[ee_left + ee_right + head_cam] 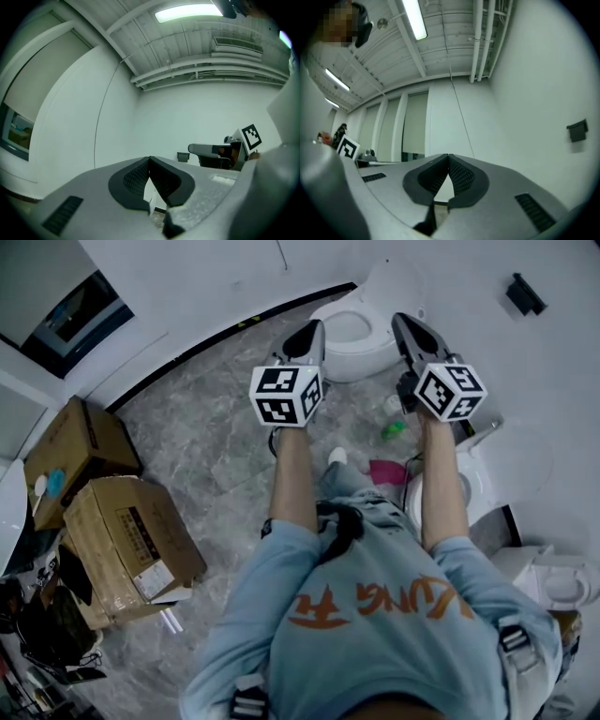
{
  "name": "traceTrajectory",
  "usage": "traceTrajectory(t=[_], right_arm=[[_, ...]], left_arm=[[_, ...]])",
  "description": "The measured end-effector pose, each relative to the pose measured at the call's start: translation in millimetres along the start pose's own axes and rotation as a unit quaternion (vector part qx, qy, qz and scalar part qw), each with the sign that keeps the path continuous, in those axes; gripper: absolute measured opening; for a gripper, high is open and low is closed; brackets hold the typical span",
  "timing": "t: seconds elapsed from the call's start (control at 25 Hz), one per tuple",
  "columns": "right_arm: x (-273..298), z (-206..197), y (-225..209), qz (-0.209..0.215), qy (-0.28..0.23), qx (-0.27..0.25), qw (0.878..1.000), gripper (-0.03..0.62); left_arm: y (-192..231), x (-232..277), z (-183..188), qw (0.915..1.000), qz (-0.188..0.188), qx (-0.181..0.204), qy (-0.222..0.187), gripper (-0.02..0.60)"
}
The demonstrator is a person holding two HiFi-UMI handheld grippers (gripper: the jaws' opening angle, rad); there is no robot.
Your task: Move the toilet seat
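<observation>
A white toilet [352, 334] stands by the curved wall at the top of the head view, its oval bowl uncovered and the seat ring [330, 345] lying around it. Both grippers are held out level above it, side by side. My left gripper [310, 333] is shut and empty, its tip over the bowl's left edge; its own view shows the dark pads [161, 176] meeting with only wall beyond. My right gripper [403, 322] is shut and empty too, over the bowl's right side, its pads [459, 176] closed against a plain wall. Neither gripper view shows the toilet.
Two cardboard boxes [131, 545] sit on the marble floor at left. More white toilets [483, 479] stand at right. A green bottle [393, 429] and a pink item [386, 472] lie on the floor below the grippers. A black fixture [525, 293] hangs on the wall.
</observation>
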State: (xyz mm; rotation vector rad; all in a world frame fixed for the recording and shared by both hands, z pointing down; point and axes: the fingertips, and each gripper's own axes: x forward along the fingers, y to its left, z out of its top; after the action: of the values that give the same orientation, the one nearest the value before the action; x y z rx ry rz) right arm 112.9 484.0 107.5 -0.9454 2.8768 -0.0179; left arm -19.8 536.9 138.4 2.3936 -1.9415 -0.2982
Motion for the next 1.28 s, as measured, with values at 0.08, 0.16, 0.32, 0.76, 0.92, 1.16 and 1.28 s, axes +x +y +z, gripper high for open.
traceTrajectory(t=[0.08, 0.16, 0.32, 0.76, 0.92, 1.16, 1.28], right_arm=[[16.7, 1.2, 1.6, 0.037, -0.016, 0.027, 0.999, -0.003], [34.9, -5.3, -2.1, 0.058, -0.017, 0.044, 0.997, -0.003], [79.3, -22.4, -25.9, 0.064, -0.012, 0.045, 0.997, 0.027], [238.5, -68.8, -160.1, 0.043, 0.025, 0.042, 0.998, -0.003], [300.2, -77.4, -210.7, 0.040, 0.028, 0.055, 0.997, -0.003], [347.3, -104.9, -286.0, 0.014, 0.048, 0.052, 0.997, -0.003], [345.0, -112.2, -320.1, -0.021, 0.048, 0.057, 0.997, -0.002]], left_arm=[[5.3, 12.0, 1.9, 0.9999, -0.006, 0.015, 0.001, 0.002], [14.4, 24.7, 1.0, 0.9998, -0.005, 0.019, 0.002, 0.002], [41.8, 62.1, -7.2, 0.9998, -0.003, 0.016, 0.008, 0.002], [143.0, 225.5, -65.7, 0.9975, 0.005, -0.041, 0.057, 0.002], [181.9, 297.6, -86.1, 0.9953, -0.002, -0.040, 0.088, 0.002], [213.4, 388.7, -114.3, 0.9921, -0.005, -0.033, 0.121, 0.002], [211.3, 418.5, -127.5, 0.9885, -0.024, -0.017, 0.149, 0.002]])
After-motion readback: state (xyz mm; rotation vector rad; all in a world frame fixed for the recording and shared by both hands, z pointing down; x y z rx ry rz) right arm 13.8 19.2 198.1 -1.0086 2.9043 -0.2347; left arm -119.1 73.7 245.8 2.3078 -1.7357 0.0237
